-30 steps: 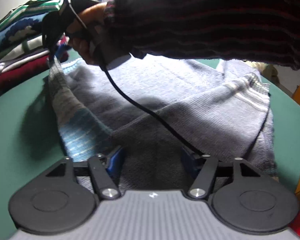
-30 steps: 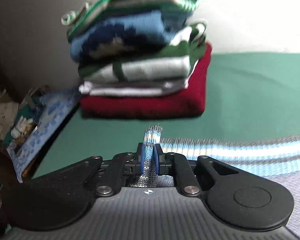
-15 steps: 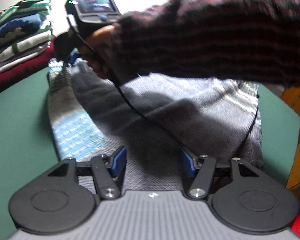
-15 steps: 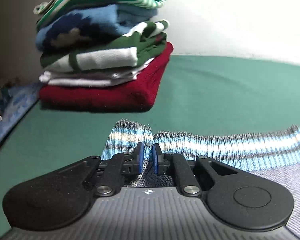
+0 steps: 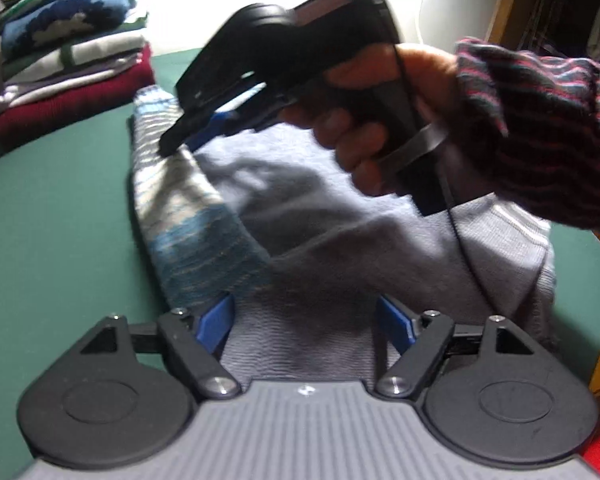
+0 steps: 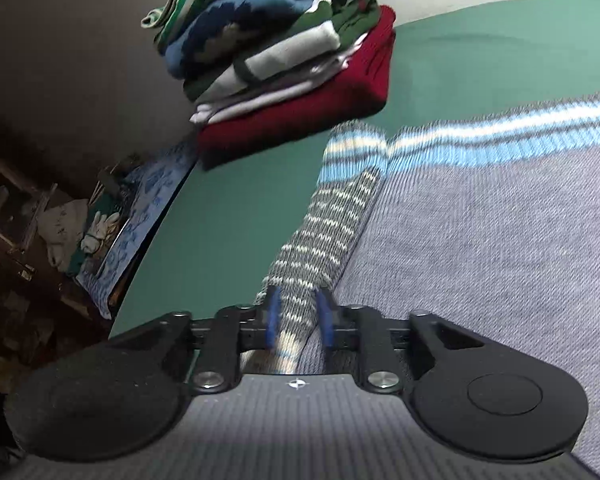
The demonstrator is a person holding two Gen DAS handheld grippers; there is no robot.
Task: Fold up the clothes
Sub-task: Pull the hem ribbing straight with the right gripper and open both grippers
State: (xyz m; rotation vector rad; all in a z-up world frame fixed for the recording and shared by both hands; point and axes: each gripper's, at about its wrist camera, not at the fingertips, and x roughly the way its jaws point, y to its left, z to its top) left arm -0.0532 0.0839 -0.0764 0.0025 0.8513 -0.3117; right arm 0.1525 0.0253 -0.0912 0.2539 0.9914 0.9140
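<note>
Sweater [image 5: 340, 216], grey with blue and white bands, lies spread on the green desk [image 5: 52, 216], its striped sleeve [image 6: 324, 240] folded along one edge. Just beyond sits a stack of folded clothes [image 6: 276, 52]. The left tool [image 5: 306, 324] has just been opening and stands released over the knit, gripping nothing. The right tool [image 6: 298, 320], in a hand [image 5: 364, 120] with a striped cuff, is clenched on the sleeve.

Grey sweater [image 6: 500, 216]: ribbed knit cloth betw. fingers [image 6: 274, 316]; tabletop [image 6: 228, 216]: matt green felt-like cloth; fingers: smooth blue plastic.
</note>
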